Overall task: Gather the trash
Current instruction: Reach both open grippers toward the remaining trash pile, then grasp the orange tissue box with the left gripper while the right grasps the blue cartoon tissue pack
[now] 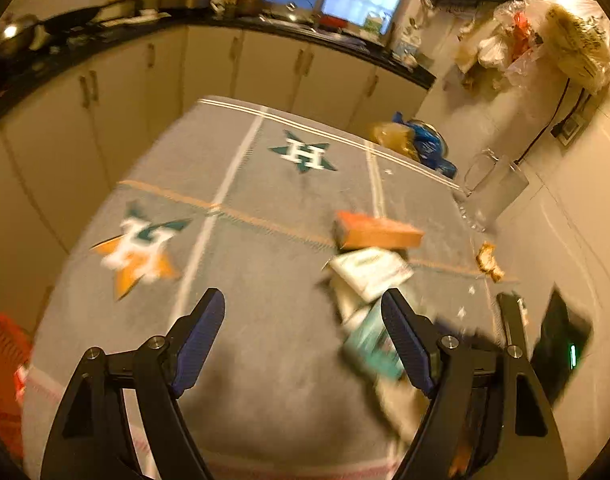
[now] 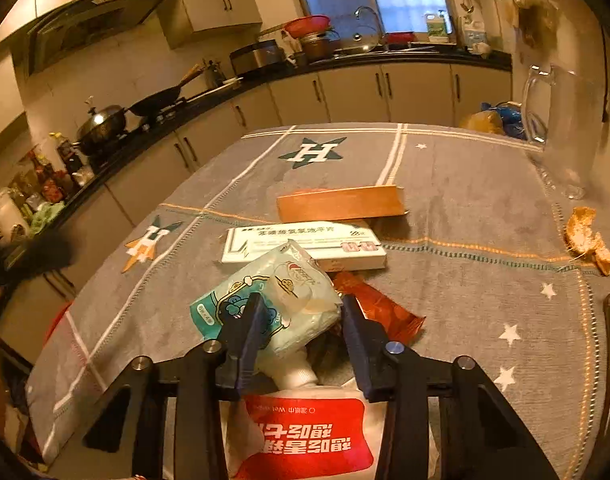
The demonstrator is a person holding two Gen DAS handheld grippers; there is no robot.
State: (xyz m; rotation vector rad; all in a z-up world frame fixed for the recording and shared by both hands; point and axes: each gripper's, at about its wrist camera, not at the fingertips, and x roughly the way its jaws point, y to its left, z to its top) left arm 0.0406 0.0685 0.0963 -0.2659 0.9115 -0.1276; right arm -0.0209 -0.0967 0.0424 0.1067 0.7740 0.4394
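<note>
Trash lies on the grey table cloth (image 2: 465,208): an orange box (image 2: 341,202), a white medicine box (image 2: 305,244), a teal-and-white wet-wipe pack (image 2: 273,300), a red wrapper (image 2: 385,312), a white tube (image 2: 297,376), a red-and-white packet (image 2: 305,436) and a piece of orange peel (image 2: 589,240). My right gripper (image 2: 301,316) is part open, with its fingers on both sides of the wet-wipe pack. My left gripper (image 1: 305,312) is open and empty above the cloth, left of the blurred pile (image 1: 369,276). The right gripper's finger (image 1: 513,320) shows at the pile's right.
A clear glass jug (image 2: 561,128) stands at the table's right edge. A blue bag and a brown bag (image 2: 493,120) sit at the far right corner. A red basket (image 1: 1,364) is below the table's left side. Kitchen counters with cookware run behind.
</note>
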